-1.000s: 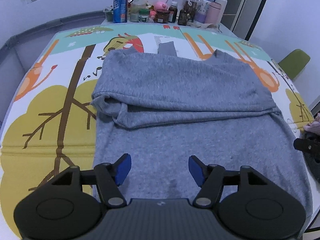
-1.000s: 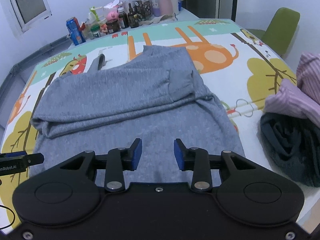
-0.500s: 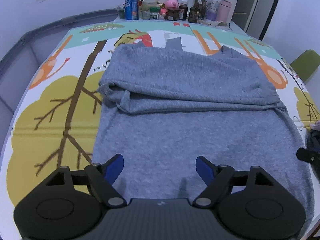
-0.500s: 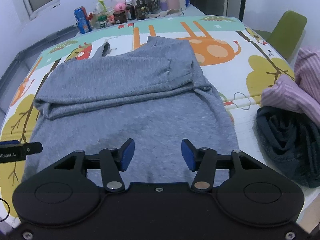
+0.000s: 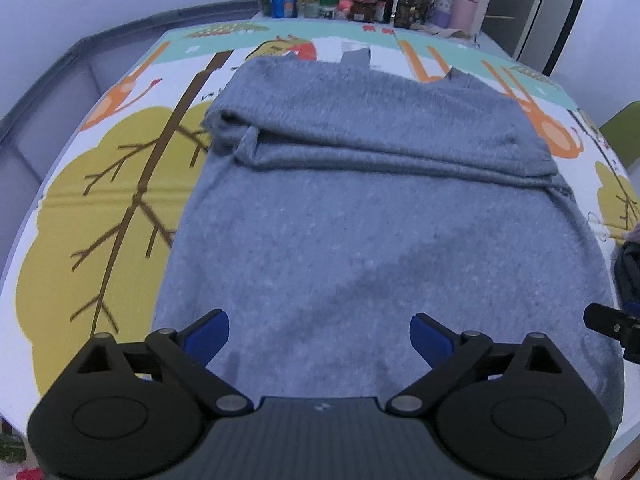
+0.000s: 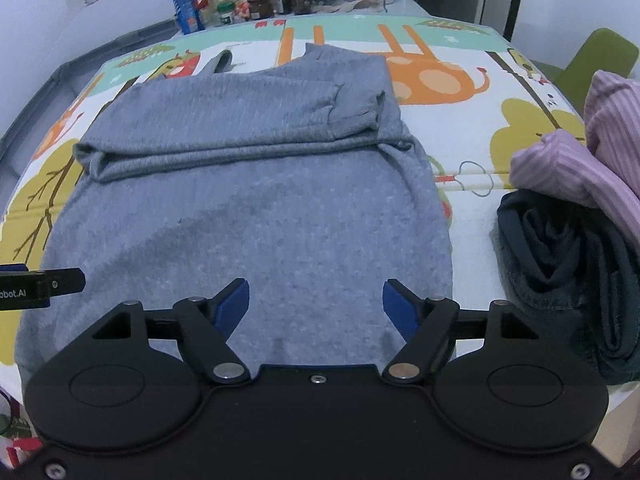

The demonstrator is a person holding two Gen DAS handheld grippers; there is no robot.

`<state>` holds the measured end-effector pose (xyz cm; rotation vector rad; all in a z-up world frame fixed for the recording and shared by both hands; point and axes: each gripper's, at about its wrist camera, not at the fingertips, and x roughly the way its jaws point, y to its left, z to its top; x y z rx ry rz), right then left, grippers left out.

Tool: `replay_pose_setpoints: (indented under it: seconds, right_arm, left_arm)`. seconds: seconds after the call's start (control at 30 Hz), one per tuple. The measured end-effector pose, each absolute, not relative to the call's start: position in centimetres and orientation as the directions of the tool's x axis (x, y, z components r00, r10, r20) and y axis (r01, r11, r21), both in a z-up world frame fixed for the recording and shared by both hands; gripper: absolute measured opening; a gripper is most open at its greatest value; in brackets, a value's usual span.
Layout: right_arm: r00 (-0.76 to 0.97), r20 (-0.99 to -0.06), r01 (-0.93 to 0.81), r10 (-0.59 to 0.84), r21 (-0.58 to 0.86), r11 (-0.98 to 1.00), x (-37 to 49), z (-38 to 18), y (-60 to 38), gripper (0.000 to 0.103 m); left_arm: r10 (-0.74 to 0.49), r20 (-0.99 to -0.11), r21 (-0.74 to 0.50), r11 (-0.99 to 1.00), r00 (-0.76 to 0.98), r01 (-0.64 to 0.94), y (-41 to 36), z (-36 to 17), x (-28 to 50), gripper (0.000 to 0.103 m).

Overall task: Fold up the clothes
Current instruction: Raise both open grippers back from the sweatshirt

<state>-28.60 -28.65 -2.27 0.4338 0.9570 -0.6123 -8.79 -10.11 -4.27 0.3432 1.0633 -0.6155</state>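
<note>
A grey sweater [image 5: 360, 208] [image 6: 248, 208] lies flat on the cartoon-printed mat [image 5: 100, 184], its sleeves folded across the upper body in a thick band. My left gripper [image 5: 319, 334] hovers over the sweater's near left hem; its jaws are opening wide, with nothing between the blue pads. Over the near right hem, my right gripper [image 6: 316, 306] has jaws opening too, and no cloth is pinched between them. Each gripper's tip shows at the edge of the other's view.
A pile of clothes sits at the right: a purple striped garment [image 6: 580, 160] on a dark blue one [image 6: 560, 260]. Cans, bottles and jars [image 5: 360, 0] crowd the table's far edge. A green chair [image 6: 600, 60] stands beyond the right side.
Both grippers' jaws have spread much wider. Both have drawn back toward the near hem, so more of the sweater's lower body shows in front of them.
</note>
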Motion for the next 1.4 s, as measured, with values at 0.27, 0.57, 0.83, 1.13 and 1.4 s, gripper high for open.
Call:
replay_pose_setpoints:
  seconds: [0.27, 0.57, 0.83, 1.13, 1.4]
  right_arm:
    - [0.435, -0.850, 0.656, -0.297, 0.073, 0.751, -29.2, -1.9, -26.8, 0.080]
    - [0.426, -0.853, 0.659, -0.302, 0.064, 0.749, -29.1, -1.4, -23.7, 0.082]
    - [0.406, -0.863, 0.659, -0.301, 0.048, 0.750, -29.7, -1.6, -22.1, 0.083]
    - [0.398, -0.866, 0.654, -0.303, 0.036, 0.756, -30.1, -1.4, -22.0, 0.084]
    - [0.393, -0.869, 0.650, -0.300, 0.032, 0.759, -30.3, -1.4, -22.1, 0.084]
  left_arm:
    - [-0.298, -0.890, 0.000, 0.757, 0.345, 0.653, -9.3, -3.7, -9.4, 0.101]
    - [-0.289, -0.896, 0.016, 0.739, 0.337, 0.673, -7.8, -3.9, -9.7, 0.101]
    - [-0.281, -0.902, 0.023, 0.726, 0.327, 0.687, -7.6, -4.5, -10.1, 0.101]
    - [-0.265, -0.904, 0.043, 0.722, 0.334, 0.690, -7.6, -4.5, -10.5, 0.101]
    - [-0.248, -0.908, 0.057, 0.725, 0.338, 0.687, -7.4, -4.6, -10.9, 0.101]
